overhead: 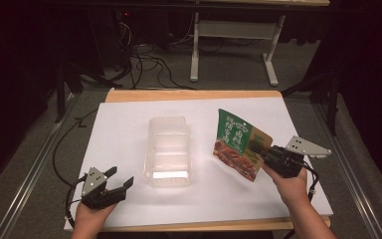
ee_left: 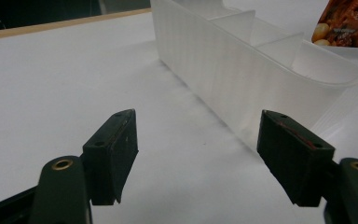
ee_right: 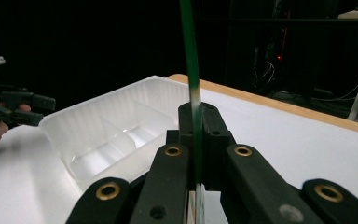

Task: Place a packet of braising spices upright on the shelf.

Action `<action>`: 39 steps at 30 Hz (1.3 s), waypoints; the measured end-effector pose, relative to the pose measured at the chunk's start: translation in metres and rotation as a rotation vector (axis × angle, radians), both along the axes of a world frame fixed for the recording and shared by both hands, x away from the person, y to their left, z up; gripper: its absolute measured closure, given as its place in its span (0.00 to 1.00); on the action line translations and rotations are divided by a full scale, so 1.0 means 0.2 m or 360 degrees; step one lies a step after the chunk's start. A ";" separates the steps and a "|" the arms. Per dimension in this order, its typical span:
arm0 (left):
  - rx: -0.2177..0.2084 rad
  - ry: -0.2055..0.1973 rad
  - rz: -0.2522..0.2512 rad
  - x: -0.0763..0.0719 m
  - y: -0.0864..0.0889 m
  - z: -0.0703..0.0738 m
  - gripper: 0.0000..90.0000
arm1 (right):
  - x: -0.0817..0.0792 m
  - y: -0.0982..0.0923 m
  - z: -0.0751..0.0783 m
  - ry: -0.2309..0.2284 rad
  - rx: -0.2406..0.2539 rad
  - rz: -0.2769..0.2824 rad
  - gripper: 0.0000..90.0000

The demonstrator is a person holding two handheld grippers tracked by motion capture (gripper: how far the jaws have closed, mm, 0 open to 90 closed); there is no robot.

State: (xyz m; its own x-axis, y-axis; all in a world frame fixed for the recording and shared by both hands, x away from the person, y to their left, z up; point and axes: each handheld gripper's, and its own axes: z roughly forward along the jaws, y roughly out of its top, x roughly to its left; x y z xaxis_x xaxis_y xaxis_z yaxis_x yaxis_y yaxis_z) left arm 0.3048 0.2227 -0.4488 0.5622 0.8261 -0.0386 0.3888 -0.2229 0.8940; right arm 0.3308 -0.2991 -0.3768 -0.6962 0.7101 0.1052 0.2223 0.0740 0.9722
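My right gripper [overhead: 264, 152] clamps the green snack pouch [overhead: 238, 143] right of the clear divided tray [overhead: 169, 149]; left gripper [overhead: 123, 178] gapes, empty.

We count one clear plastic tray [overhead: 169, 152] with dividers, one green snack packet [overhead: 238, 143], and one white sheet [overhead: 124, 129] over the one wooden table [overhead: 189, 94]. We also count two grippers: left gripper [overhead: 121, 178], right gripper [overhead: 264, 149].
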 end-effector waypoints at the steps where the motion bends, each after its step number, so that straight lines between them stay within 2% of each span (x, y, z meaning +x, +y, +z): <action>1: 0.0000 0.0000 0.0000 0.00 0.00 0.00 0.33 | 0.00 0.00 0.00 0.0000 0.0000 0.0000 1.00; 6: -0.0018 0.0006 0.0009 0.00 0.02 0.00 0.33 | 0.04 0.03 0.02 -0.0004 0.0025 0.0036 1.00; 7: -0.0018 0.0009 0.0010 0.00 0.02 0.00 0.33 | 0.05 0.05 0.04 -0.0016 0.0026 0.0070 1.00; 11: -0.0029 0.0005 0.0022 0.00 0.03 0.00 0.33 | 0.08 0.09 0.07 -0.0043 0.0029 0.0112 1.00; 20: -0.0025 0.0005 0.0031 0.00 0.04 0.00 0.33 | 0.16 0.20 0.14 -0.0095 0.0091 0.0211 1.00; 28: -0.0026 0.0013 0.0042 0.00 0.04 -0.01 0.32 | 0.22 0.28 0.16 -0.0118 0.0117 0.0249 1.00; 33: -0.0027 0.0025 0.0042 0.00 0.04 -0.02 0.32 | 0.27 0.38 0.17 -0.0114 0.0156 0.0278 1.00; 39: -0.0035 0.0026 0.0042 -0.01 0.04 -0.02 0.32 | 0.31 0.48 0.17 -0.0114 0.0144 0.0315 1.00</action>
